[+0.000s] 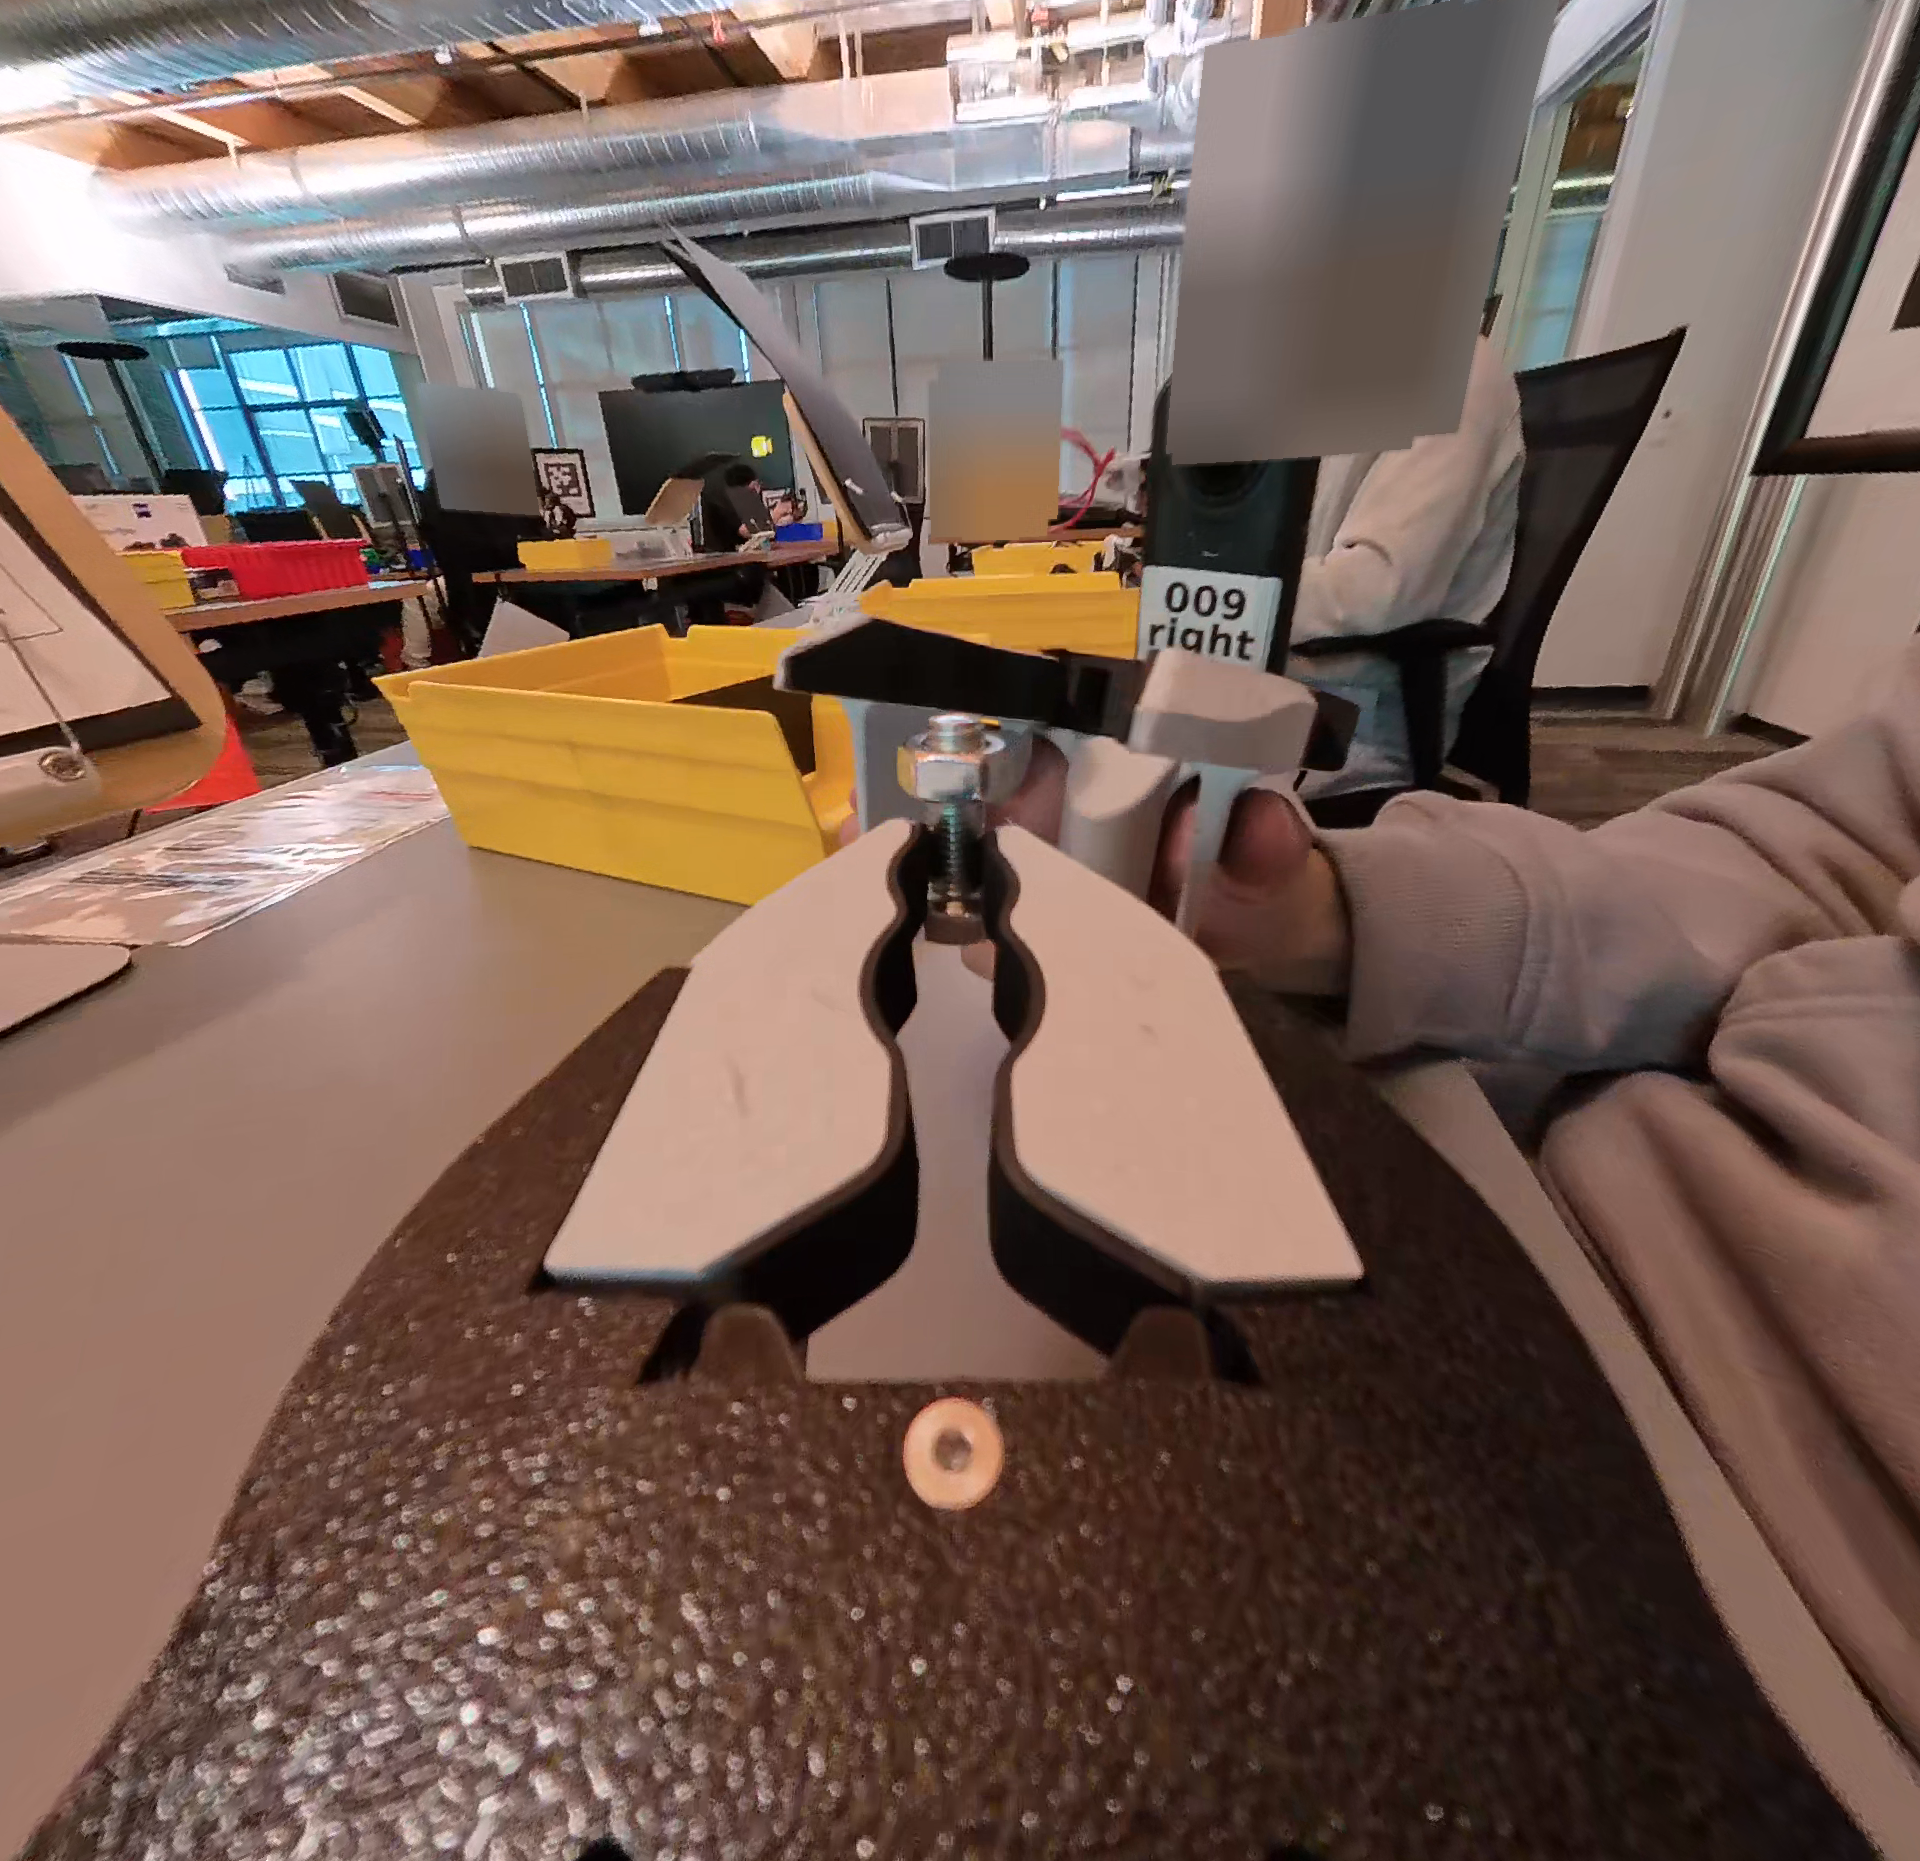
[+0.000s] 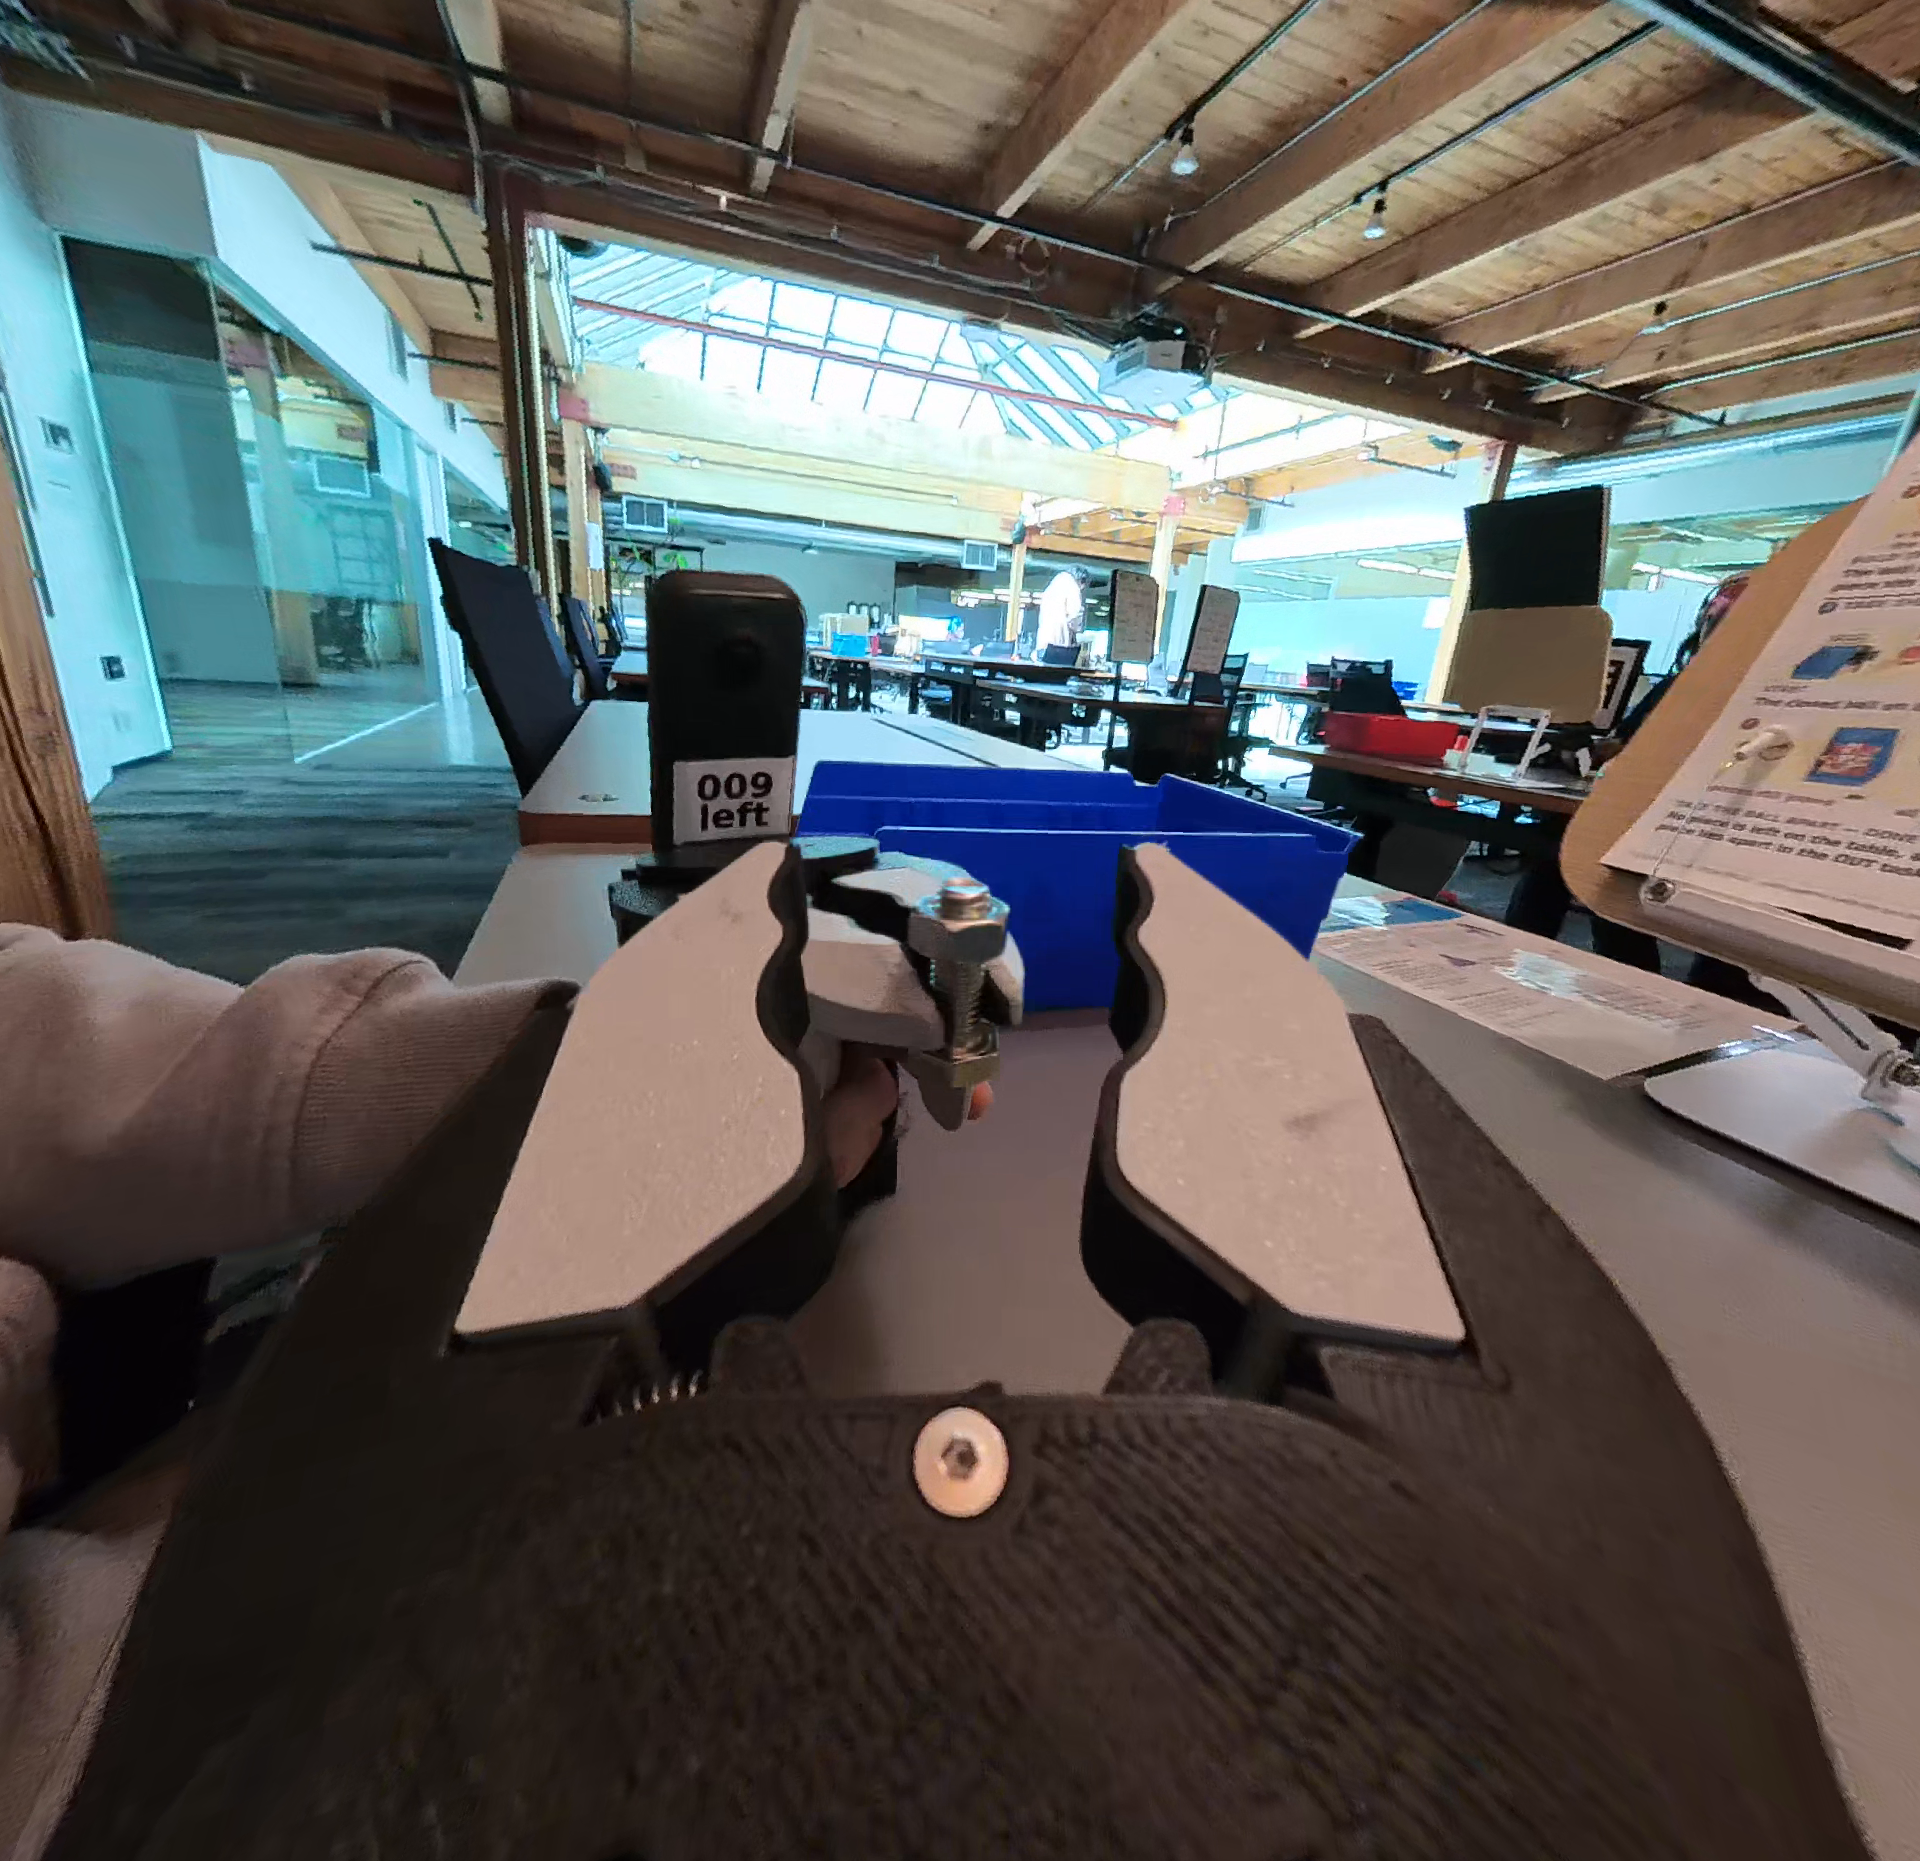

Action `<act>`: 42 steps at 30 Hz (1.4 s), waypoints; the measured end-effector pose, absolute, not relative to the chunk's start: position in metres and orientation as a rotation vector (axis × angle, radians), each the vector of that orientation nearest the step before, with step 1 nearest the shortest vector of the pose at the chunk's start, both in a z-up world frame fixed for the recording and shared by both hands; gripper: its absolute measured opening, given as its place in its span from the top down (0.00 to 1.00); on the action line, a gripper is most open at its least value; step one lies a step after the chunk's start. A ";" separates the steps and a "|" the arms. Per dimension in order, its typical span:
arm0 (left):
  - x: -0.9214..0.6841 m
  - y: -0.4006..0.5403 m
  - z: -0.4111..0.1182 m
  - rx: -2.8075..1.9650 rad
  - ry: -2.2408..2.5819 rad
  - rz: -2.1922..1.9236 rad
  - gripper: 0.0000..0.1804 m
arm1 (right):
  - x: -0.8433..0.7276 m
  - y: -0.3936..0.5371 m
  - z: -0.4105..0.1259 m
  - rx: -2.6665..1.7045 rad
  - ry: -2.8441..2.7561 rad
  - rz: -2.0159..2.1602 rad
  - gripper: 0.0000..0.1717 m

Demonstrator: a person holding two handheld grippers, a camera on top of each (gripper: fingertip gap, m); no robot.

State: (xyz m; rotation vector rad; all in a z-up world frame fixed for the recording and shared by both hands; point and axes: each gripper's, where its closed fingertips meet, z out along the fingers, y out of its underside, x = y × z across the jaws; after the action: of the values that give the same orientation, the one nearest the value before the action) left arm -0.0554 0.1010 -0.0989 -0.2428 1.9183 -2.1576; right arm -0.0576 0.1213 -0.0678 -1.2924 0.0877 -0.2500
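left gripper (image 1: pixel 951 881) pinches a threaded bolt (image 1: pixel 948 855) upright by its lower shank; right gripper (image 2: pixel 961 938) stands spread around the bolt's top.

the bolt's hex nut (image 2: pixel 958 933) sits between the right gripper's pale pads without either touching it; the left pad lies nearer, the right pad well apart; judging by this, a clean grip wants the nut centred between the pads and their flat faces meeting two opposite flats, with the left gripper holding the shank steady; the bolt is bright zinc-grey steel, ridged with thread, a smaller nut near its foot; the pads look matte and faintly grainy with wavy black inner edges; beyond the right gripper stands a glossy blue bin (image 2: pixel 1195 866); beyond the left, a yellow bin (image 1: pixel 613 751) on the smooth grey table (image 1: pixel 312 1032).
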 end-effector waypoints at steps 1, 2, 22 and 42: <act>-0.055 0.101 -0.100 -0.246 1.921 -2.151 0.95 | -0.058 0.124 -0.070 -1.308 0.084 -0.257 0.68; -0.055 0.101 -0.100 -0.244 1.925 -2.153 0.95 | -0.057 0.125 -0.072 -1.324 0.090 -0.262 0.69; -0.047 0.109 -0.098 -0.331 1.874 -2.150 0.95 | -0.038 0.112 -0.073 -1.294 0.207 -0.232 0.72; -0.048 0.104 -0.099 -0.296 1.878 -2.071 0.95 | -0.046 0.121 -0.072 -1.299 0.165 -0.240 0.71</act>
State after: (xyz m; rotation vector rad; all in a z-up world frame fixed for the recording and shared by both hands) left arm -0.0485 0.1039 -0.0992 -0.2965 1.8784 -2.0706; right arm -0.0457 0.1212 -0.0721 -1.2994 0.1650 -0.2397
